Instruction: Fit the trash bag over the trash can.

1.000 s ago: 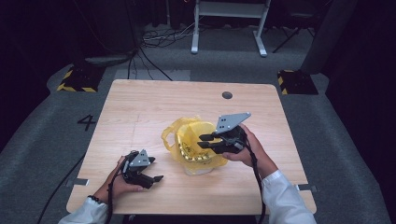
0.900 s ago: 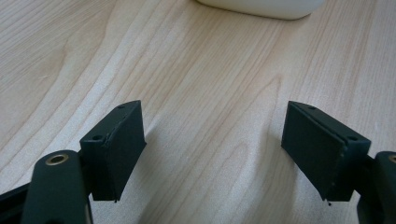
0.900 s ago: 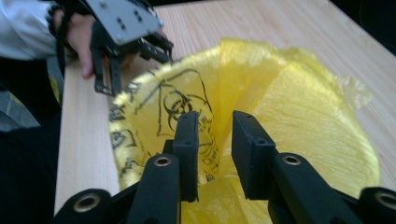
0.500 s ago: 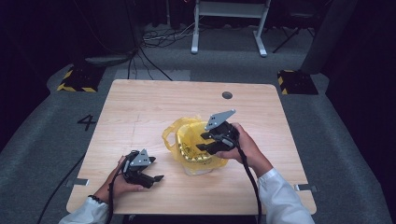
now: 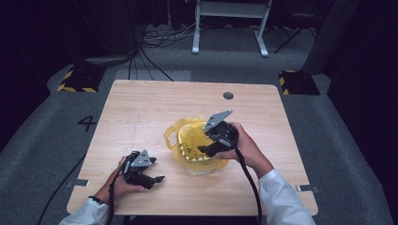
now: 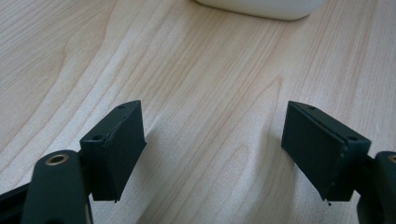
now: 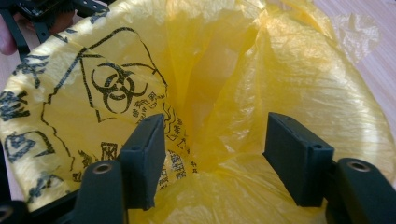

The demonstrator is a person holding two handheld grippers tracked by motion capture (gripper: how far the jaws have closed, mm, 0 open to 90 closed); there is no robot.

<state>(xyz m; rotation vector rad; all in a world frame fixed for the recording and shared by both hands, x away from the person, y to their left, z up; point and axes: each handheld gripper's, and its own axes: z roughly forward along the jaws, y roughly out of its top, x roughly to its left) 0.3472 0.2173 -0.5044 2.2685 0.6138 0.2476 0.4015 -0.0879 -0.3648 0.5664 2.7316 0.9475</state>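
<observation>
A yellow plastic bag (image 5: 187, 137) printed with a black biohazard sign (image 7: 119, 84) lines a white container (image 5: 197, 168) near the table's front middle. My right gripper (image 5: 202, 151) hovers over the bag's right rim, pointing left and down into it. Its jaws have just been opening and now stand apart (image 7: 212, 158); crumpled bag film lies between them and the pads do not press on it. My left gripper (image 5: 157, 180) rests low at the front left, open (image 6: 212, 149) over bare wood, with the white container's edge (image 6: 261, 7) just ahead.
The wooden table (image 5: 141, 108) has a small dark hole (image 5: 228, 95) at its back right. Black-and-yellow blocks (image 5: 77, 79) sit on the grey floor by both back corners. A white stand (image 5: 230, 28) and cables lie beyond the table.
My right gripper has shifted a little to the left over the bag and tipped further down into it. The left gripper has stayed where it was.
</observation>
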